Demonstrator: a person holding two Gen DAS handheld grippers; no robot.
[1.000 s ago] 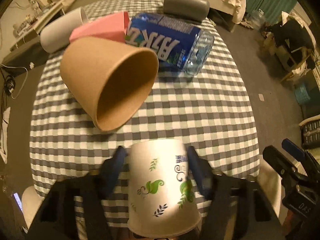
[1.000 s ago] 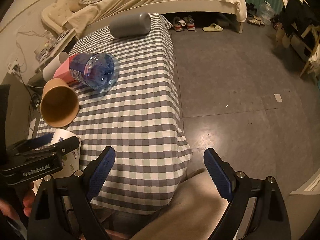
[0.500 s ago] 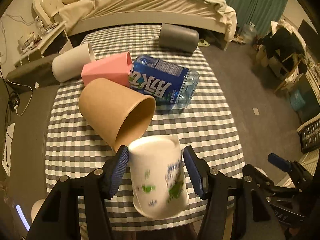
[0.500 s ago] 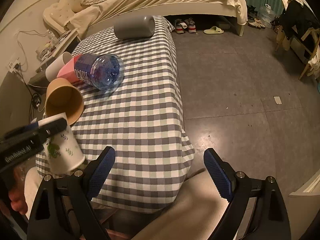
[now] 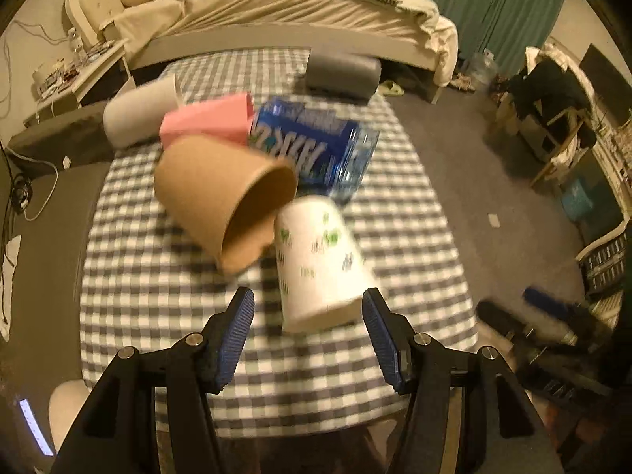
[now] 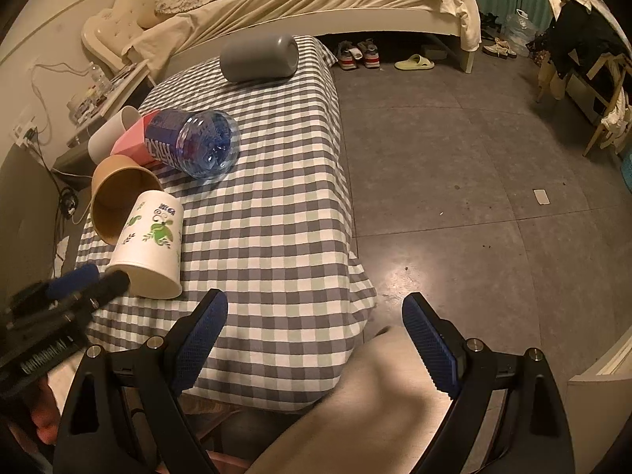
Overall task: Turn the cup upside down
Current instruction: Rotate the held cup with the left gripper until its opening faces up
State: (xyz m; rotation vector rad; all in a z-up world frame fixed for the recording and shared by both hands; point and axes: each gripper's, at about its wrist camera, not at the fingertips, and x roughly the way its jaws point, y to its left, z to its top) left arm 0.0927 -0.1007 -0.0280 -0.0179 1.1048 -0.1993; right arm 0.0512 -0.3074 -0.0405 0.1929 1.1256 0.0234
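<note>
A white paper cup with green leaf prints (image 5: 318, 264) stands upside down on the checkered table, rim down; it also shows in the right wrist view (image 6: 148, 243). My left gripper (image 5: 308, 337) is open, its fingers just behind the cup and apart from it; it also shows in the right wrist view (image 6: 83, 282). My right gripper (image 6: 316, 349) is open and empty, hovering off the table's near right corner.
A brown paper cup (image 5: 229, 201) lies on its side right beside the white cup. Behind it lie a pink box (image 5: 205, 124), a blue-labelled bottle (image 5: 316, 148), a white cylinder (image 5: 138, 112) and a grey speaker (image 5: 341, 73). A bed (image 5: 276, 8) stands beyond the checkered table (image 5: 158, 284).
My left gripper held the cup tilted above the table; now the cup stands rim down on the cloth, the jaws have opened and the gripper has drawn back. Right gripper barely moved.
</note>
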